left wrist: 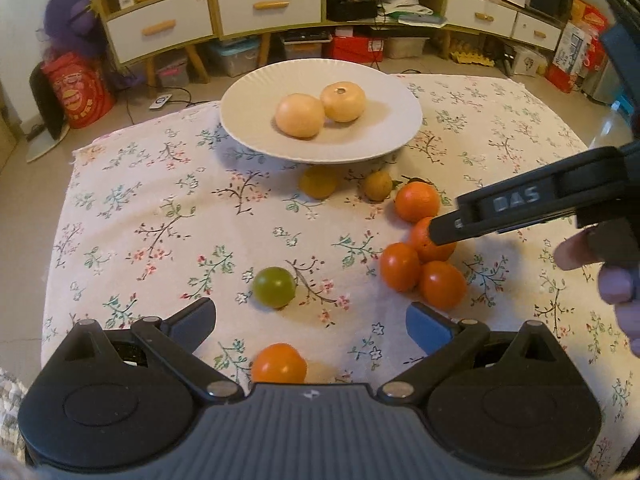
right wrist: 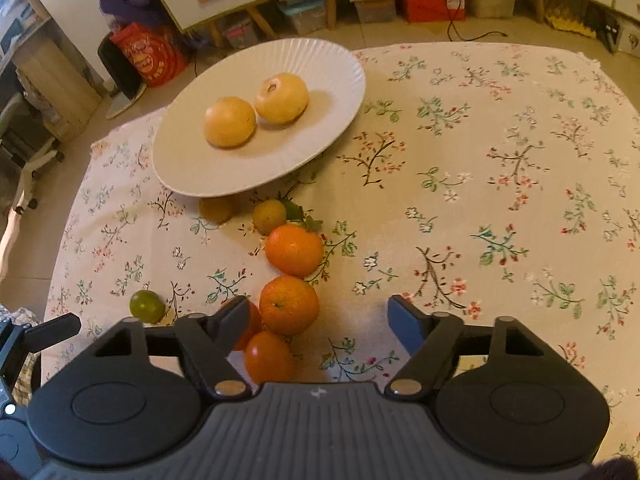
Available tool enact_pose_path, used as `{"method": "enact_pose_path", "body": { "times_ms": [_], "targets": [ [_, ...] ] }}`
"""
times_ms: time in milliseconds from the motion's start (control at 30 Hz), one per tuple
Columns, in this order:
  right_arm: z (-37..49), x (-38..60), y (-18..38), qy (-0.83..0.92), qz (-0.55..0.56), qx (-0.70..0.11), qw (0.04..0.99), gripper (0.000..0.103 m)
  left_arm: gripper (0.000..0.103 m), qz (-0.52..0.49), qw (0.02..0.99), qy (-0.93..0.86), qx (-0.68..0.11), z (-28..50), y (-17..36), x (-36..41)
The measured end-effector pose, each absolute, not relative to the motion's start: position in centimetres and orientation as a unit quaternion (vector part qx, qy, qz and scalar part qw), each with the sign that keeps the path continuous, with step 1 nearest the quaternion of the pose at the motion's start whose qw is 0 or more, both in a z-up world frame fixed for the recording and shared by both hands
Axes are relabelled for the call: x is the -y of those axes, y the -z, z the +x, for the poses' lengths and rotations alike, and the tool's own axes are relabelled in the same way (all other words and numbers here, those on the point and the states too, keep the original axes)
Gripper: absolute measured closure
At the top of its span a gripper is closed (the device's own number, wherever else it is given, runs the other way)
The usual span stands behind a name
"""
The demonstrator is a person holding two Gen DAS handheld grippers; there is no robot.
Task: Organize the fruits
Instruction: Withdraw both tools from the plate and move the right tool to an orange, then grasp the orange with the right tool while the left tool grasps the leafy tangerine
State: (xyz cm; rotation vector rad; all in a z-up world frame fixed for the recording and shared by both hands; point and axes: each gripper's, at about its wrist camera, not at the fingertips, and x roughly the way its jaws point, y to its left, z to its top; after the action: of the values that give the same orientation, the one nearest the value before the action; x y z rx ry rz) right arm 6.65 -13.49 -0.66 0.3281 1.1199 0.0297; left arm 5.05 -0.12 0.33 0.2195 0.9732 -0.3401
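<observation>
A white plate (left wrist: 248, 132) holds two pale yellow fruits (left wrist: 299, 115) on the floral tablecloth; it also shows in the right wrist view (right wrist: 192, 168). Several orange fruits (left wrist: 416, 208) cluster at right, two small yellow-brown ones (left wrist: 318, 182) lie by the plate's near rim, and a green fruit (left wrist: 274, 286) and an orange fruit (left wrist: 279, 363) lie close to my left gripper (left wrist: 311, 316), which is open and empty. My right gripper (right wrist: 319, 316) is open and empty over the orange cluster (right wrist: 289, 305); one of its fingers (left wrist: 472, 220) reaches in over the cluster in the left wrist view.
The floral tablecloth (right wrist: 500, 168) covers the whole table. Behind the table stand white drawers (left wrist: 268, 4), storage boxes and a red bag (left wrist: 76, 92) on the floor. A hand (left wrist: 612, 280) holds the right gripper at the right edge.
</observation>
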Motion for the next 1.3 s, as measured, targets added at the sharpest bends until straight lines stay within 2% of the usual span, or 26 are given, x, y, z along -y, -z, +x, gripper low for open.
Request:
{"method": "enact_pose_path", "body": {
  "times_ms": [133, 600, 1067, 1167, 1300],
  "targets": [
    [7.0, 12.5, 0.9, -0.029, 0.151, -0.535, 0.83, 0.049, 0.018, 0.11, 0.863, 0.166, -0.465, 5.2, -0.2, 0.6],
    [7.5, 12.0, 1.1, -0.03, 0.155, -0.543, 0.825, 0.066, 0.021, 0.111, 0.86, 0.17, -0.469, 5.6, 0.2, 0.9],
    [7.7, 11.9, 1.2, -0.036, 0.141, -0.549, 0.823, 0.071, 0.025, 0.11, 0.861, 0.173, -0.465, 6.1, 0.2, 2.2],
    [7.5, 12.8, 0.8, -0.026, 0.144, -0.544, 0.826, 0.071, 0.027, 0.108, 0.863, 0.173, -0.462, 6.4, 0.4, 2.7],
    [7.4, 14.5, 0.3, -0.004, 0.15, -0.536, 0.831, 0.071, 0.036, 0.099, 0.871, 0.177, -0.446, 7.0, 0.4, 3.4]
  ]
}}
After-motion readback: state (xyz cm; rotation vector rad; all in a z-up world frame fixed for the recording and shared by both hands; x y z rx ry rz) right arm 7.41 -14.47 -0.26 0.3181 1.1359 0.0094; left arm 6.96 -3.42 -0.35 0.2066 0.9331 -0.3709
